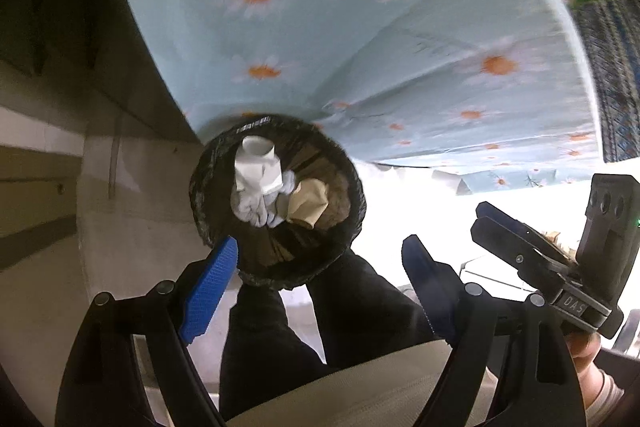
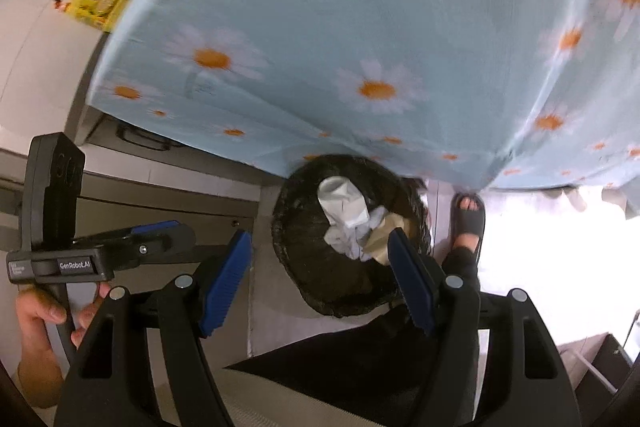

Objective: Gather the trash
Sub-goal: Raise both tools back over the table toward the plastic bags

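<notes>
A round bin with a black liner [image 1: 276, 203] [image 2: 348, 239] stands on the floor at the table's edge. Inside lie a white paper cup [image 1: 258, 157] [image 2: 340, 197], crumpled white tissue [image 1: 256, 211] [image 2: 344, 239] and a brown paper wad [image 1: 308, 203] [image 2: 386, 235]. My left gripper [image 1: 320, 279] hangs above the bin, pointing down, open, with nothing between its blue pads. My right gripper [image 2: 320, 275] is also above the bin, open and empty. Each gripper shows in the other's view, the right gripper [image 1: 520, 239] at the right, the left gripper [image 2: 132, 239] at the left.
A table with a light blue daisy-print cloth [image 1: 360, 27] [image 2: 360, 27] overhangs the bin. The person's dark trouser legs [image 1: 320, 311] and a sandalled foot [image 2: 466, 219] stand beside the bin. Grey cabinet fronts [image 2: 168, 195] lie left, yellow bags [image 2: 92, 3] on the floor beyond.
</notes>
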A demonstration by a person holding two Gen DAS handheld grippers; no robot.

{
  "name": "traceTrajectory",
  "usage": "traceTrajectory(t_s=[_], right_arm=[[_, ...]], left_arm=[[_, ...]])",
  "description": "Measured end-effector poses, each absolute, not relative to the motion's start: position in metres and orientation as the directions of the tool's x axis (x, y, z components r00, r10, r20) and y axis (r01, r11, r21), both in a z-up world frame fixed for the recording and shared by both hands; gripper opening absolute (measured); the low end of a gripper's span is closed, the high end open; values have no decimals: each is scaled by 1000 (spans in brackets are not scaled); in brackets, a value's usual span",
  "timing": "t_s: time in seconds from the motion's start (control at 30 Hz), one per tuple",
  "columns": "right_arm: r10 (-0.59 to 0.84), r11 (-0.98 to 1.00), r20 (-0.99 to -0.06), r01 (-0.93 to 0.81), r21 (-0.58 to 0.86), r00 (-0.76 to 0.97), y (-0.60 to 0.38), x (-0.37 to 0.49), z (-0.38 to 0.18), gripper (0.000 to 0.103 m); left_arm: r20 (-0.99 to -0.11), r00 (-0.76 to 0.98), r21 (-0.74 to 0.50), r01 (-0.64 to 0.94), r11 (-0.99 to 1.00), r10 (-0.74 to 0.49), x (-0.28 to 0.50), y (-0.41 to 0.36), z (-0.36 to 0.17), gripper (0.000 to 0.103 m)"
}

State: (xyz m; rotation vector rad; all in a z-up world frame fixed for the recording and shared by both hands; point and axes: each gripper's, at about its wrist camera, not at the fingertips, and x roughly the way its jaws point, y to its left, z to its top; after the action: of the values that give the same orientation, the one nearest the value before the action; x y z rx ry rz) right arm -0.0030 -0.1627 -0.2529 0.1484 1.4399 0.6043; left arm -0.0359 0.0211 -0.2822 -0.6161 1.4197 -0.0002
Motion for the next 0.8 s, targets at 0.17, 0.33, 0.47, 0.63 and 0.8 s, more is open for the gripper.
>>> traceTrajectory(t_s=[0.17, 0.33, 0.47, 0.63, 0.8], right_arm=[[494, 827, -865, -356, 436, 86, -163, -8, -212, 71], [520, 817, -833, -393, 422, 186, -167, -4, -163, 71], [533, 815, -807, -407, 412, 252, -175, 6, -132, 71], [537, 811, -781, -448, 376, 318, -181, 37, -97, 71], [539, 805, -760, -489, 336, 363, -187, 82, -72, 71]], left_arm=[[-912, 246, -391, -288, 874, -327, -35, 17, -241, 82], [-886, 320, -419, -242, 875, -335, -31, 18, -195, 82], [-866, 379, -420, -198, 885, -326, -23, 17, -161, 82], [-841, 438, -421, -164, 892, -316, -3, 16, -124, 82], [-832, 473, -408, -164, 898, -291, 25, 15, -102, 82]])
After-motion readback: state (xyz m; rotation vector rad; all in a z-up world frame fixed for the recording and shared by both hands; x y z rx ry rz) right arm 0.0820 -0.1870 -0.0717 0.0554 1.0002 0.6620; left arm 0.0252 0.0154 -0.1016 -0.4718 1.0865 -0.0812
